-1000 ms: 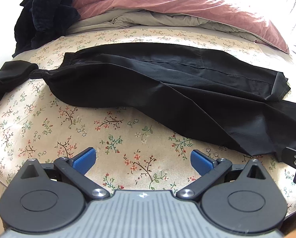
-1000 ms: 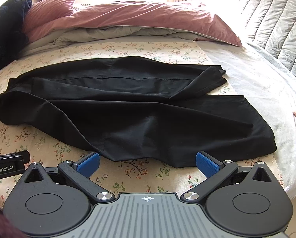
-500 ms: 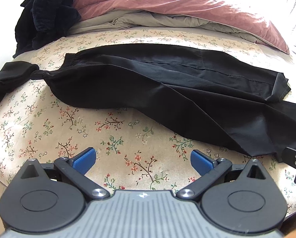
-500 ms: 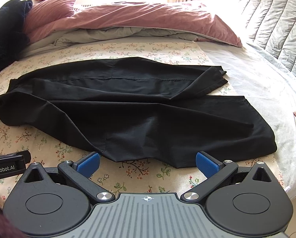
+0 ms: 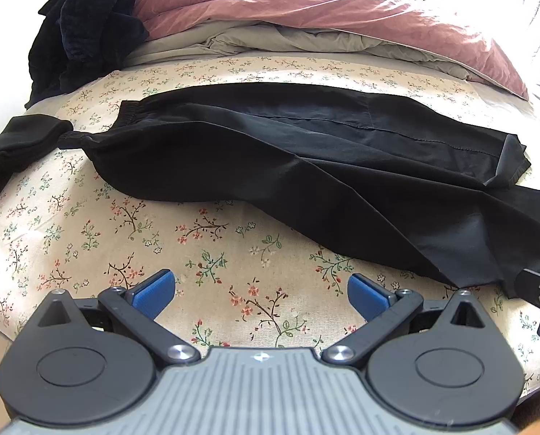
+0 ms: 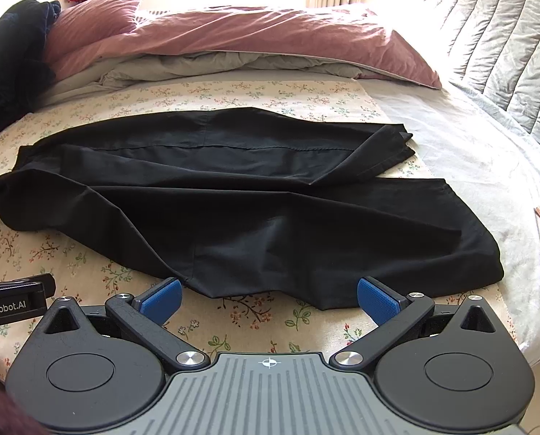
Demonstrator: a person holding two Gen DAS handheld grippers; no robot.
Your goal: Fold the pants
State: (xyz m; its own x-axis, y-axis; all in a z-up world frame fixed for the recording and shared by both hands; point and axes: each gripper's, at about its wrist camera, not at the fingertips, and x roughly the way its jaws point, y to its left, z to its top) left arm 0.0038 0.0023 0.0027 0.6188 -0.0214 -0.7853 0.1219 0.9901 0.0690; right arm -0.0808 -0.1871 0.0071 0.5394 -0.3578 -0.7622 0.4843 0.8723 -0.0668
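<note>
Folding starts badly if the cloth is bunched: the black pants (image 6: 212, 195) lie across the floral sheet (image 5: 132, 239), waistband to the left, 1 leg doubled over the other. Both the left gripper (image 5: 259, 286) and right gripper (image 6: 268, 291) hover with fingers spread wide, holding nothing. Pinch the near hem edge, probably 2 layers, low and evenly before lifting.

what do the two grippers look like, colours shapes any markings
Both match: the left gripper and right gripper each have blue textured pads on black linkage arms with silver pivot screws, two round black housings, and a ribbed grey centre plate bearing a small white crosshair mark. In the right wrist view, the left gripper's black side bar reads "GenRobot.AI" in white. No cables visible.
</note>
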